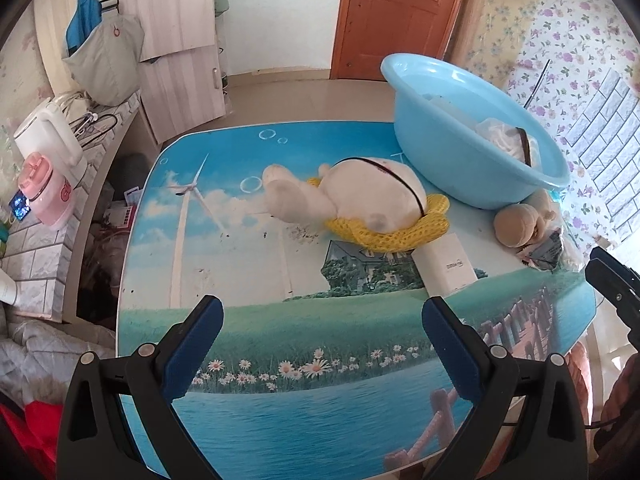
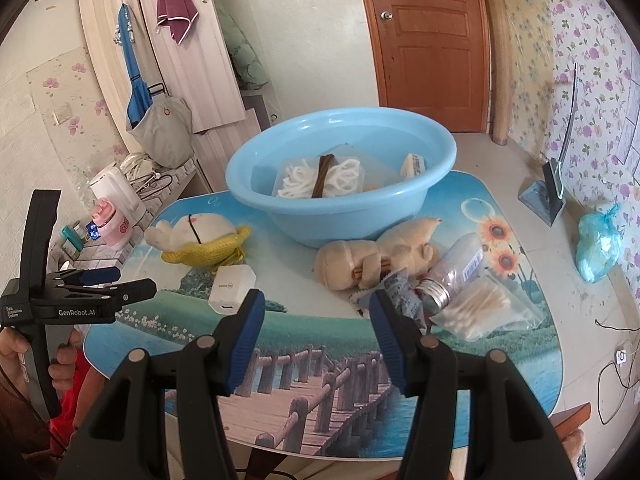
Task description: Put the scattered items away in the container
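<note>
Printed table (image 2: 320,360), blue basin (image 2: 340,216), both jaws empty, apart

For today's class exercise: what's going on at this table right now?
A person holds two open grippers, left and right, above the table, gripping nothing. The blue basin already holds a few items. The white plush toy, white charger, beige plush toy and bag of cotton swabs lie outside it.
</note>
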Motion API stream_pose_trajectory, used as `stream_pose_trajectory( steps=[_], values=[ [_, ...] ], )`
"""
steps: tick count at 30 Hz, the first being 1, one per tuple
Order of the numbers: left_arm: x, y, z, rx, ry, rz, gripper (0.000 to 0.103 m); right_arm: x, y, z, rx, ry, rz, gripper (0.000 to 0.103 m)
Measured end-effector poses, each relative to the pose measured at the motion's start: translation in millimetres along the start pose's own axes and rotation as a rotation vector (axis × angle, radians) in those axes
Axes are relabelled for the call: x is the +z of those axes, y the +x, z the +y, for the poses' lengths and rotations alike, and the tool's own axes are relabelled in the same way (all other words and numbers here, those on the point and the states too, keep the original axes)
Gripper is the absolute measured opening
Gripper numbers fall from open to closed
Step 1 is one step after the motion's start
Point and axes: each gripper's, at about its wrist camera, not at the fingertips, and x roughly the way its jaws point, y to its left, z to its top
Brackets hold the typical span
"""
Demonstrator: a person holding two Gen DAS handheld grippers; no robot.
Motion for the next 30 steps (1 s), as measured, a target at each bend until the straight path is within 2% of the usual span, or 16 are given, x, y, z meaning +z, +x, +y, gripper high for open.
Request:
stream_pose_trajectory(
  steps=[10, 24, 30],
  values=[
    [-2.8, 2.7, -1.3, 0.007, 0.041, -0.018, 0.100, -2.3, -0.3, -2.7, -0.033, -0.002, -0.008, 0.054],
    [-3.5, 0.4, -2.6, -0.049, 0.069, -0.048, 0.100, -1.0, -4.5, -5.2, -0.060, -0.005, -0.040, 0.054],
    [-5.8, 0.0, -3.5, -0.045, 0.086, -0.054, 0.100, -1.6, -4.2, -4.5, -0.060, -0.009, -0.037, 0.054]
  ],
)
